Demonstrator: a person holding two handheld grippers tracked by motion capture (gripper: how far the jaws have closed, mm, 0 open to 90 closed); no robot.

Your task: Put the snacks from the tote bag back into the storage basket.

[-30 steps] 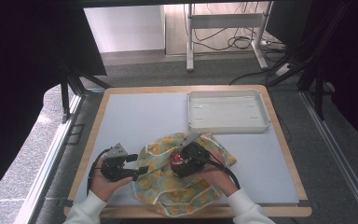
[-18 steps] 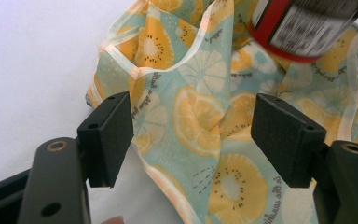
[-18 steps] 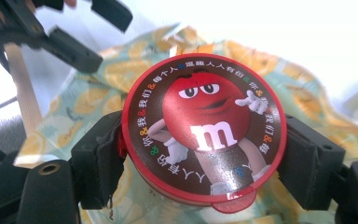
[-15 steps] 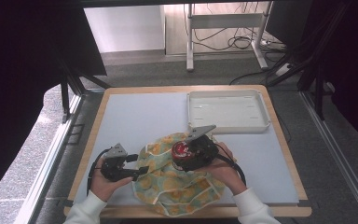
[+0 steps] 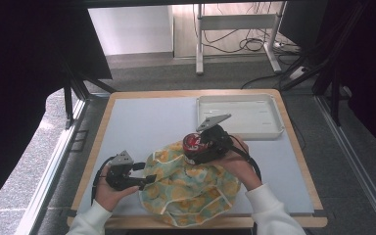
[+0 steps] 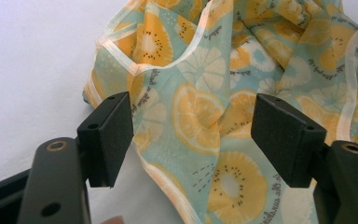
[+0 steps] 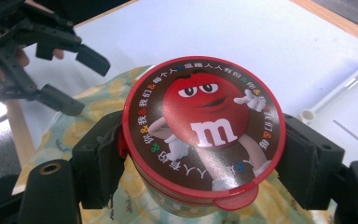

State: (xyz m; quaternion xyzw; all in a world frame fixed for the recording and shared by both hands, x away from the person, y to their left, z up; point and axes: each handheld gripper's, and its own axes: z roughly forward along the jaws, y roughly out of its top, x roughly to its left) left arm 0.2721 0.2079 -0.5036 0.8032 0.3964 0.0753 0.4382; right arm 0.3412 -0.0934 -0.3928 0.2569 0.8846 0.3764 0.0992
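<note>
A round candy tub with a red-rimmed lid [image 7: 204, 135] sits between the jaws of my right gripper [image 7: 200, 158], which is shut on it and holds it above the cloth; from above the tub [image 5: 194, 145] shows at mid table. A crumpled cloth printed with citrus slices [image 5: 191, 188] lies near the front edge. My left gripper [image 5: 149, 179] rests at the cloth's left edge, open, its jaws [image 6: 193, 135] standing wide on either side of a fold of the cloth [image 6: 223, 93] without pinching it.
A white tray [image 5: 240, 116] stands at the back right of the table [image 5: 142, 122], close behind the raised tub. A wooden rim frames the white tabletop. Metal frames and cables lie on the floor beyond.
My right gripper has risen off the cloth with the tub and moved back toward the tray. The left gripper has stayed put at the cloth's edge.
</note>
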